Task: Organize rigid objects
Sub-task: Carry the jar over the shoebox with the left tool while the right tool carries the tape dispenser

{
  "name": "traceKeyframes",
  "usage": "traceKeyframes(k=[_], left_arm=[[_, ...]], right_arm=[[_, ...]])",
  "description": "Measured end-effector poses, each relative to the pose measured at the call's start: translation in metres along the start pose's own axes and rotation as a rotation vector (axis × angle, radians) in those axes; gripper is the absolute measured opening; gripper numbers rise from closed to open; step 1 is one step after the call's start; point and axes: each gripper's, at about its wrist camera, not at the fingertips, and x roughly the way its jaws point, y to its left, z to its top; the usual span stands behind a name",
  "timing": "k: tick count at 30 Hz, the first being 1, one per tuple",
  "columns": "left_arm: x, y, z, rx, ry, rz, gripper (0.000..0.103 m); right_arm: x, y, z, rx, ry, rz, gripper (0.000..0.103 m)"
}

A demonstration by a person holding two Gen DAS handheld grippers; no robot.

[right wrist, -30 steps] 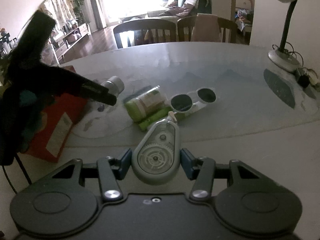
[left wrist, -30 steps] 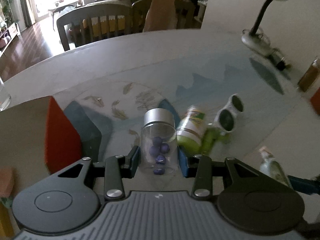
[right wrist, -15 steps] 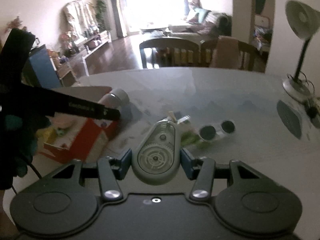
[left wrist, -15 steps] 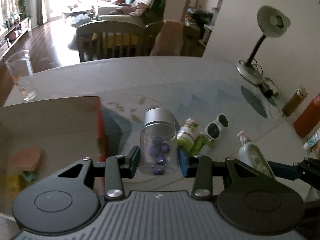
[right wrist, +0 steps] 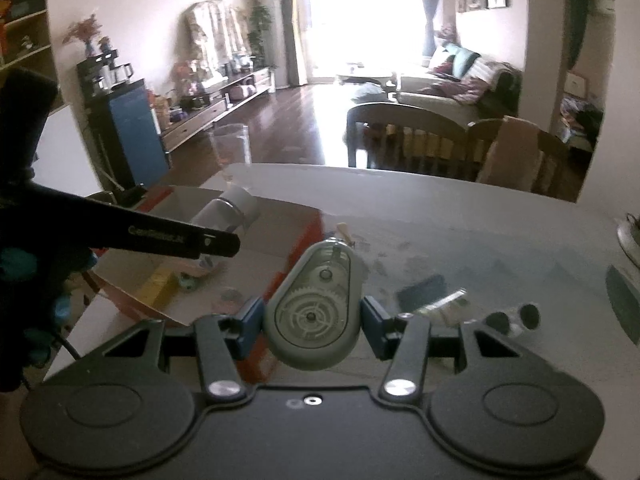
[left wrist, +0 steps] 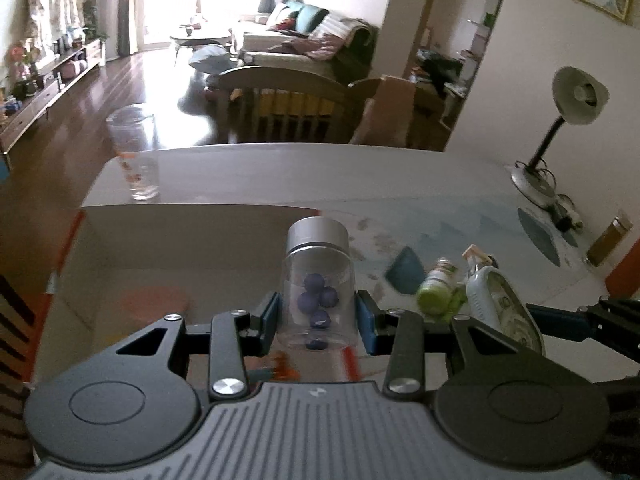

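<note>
A: Which step was shown?
B: Carrying. The left tool (left wrist: 317,316) clamped a jar (left wrist: 317,280) above the box (left wrist: 160,248); the right tool (right wrist: 312,320) clamped a tape dispenser (right wrist: 314,304) beside it.
A: Next?
B: Probably lowering both in, then opening.

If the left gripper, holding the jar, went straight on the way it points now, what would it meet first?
Probably the open cardboard box: the left gripper, shut on the clear jar, points down over its inside. The jar would likely meet the box floor or far wall first; depth is unclear.
</note>
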Motion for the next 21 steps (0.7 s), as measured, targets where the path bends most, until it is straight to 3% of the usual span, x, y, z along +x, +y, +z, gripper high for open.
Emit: traceKeyframes(k=[12,21], left_arm=[[-0.017,0.079,-0.005,-0.041,0.0,0.082,0.04],[0.007,0.124,-0.01,-0.049,0.067,0.134,0.04]], right_arm=[[0.041,0.058,0.014,-0.072,0.022,0.027,0.052],[0.096,0.083,0.018,-0.149,0.066,-0.007,0.052]])
